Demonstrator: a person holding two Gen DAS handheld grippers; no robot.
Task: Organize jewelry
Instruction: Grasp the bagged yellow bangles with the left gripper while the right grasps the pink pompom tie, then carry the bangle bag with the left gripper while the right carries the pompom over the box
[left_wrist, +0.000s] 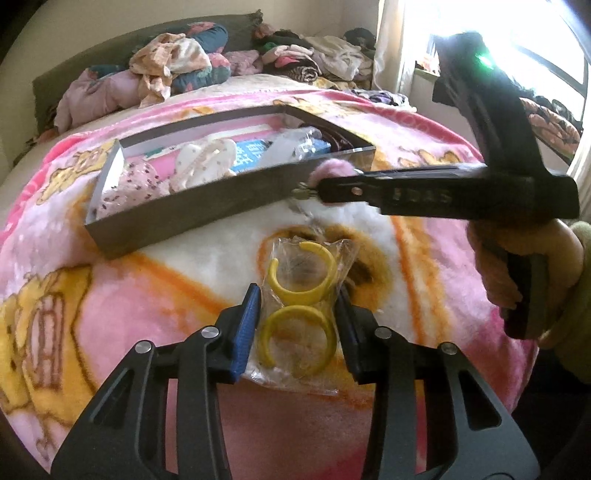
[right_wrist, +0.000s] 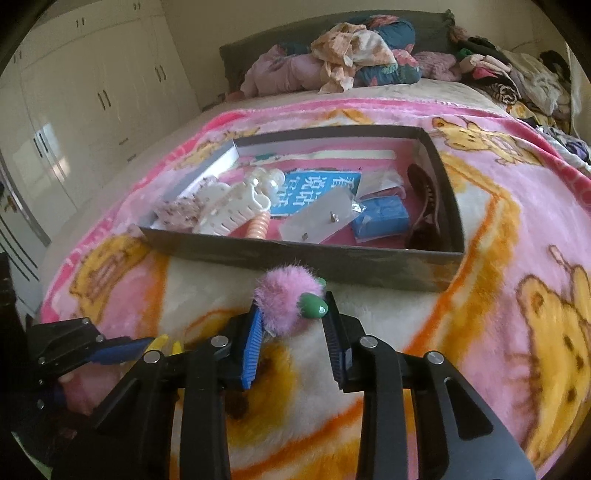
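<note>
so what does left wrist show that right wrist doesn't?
Only the left wrist view: the bag of yellow hoops between the left gripper fingers, and a bright window.
Only the right wrist view: white cupboards, and the green beads on the pink pompom in the right gripper.
Both: the open box of hair clips on the pink blanket, with clothes piled behind.

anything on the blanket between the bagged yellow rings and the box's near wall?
Only the right hand-held gripper holding the pink pompom crosses that stretch in the left wrist view. The blanket underneath is bare.
</note>
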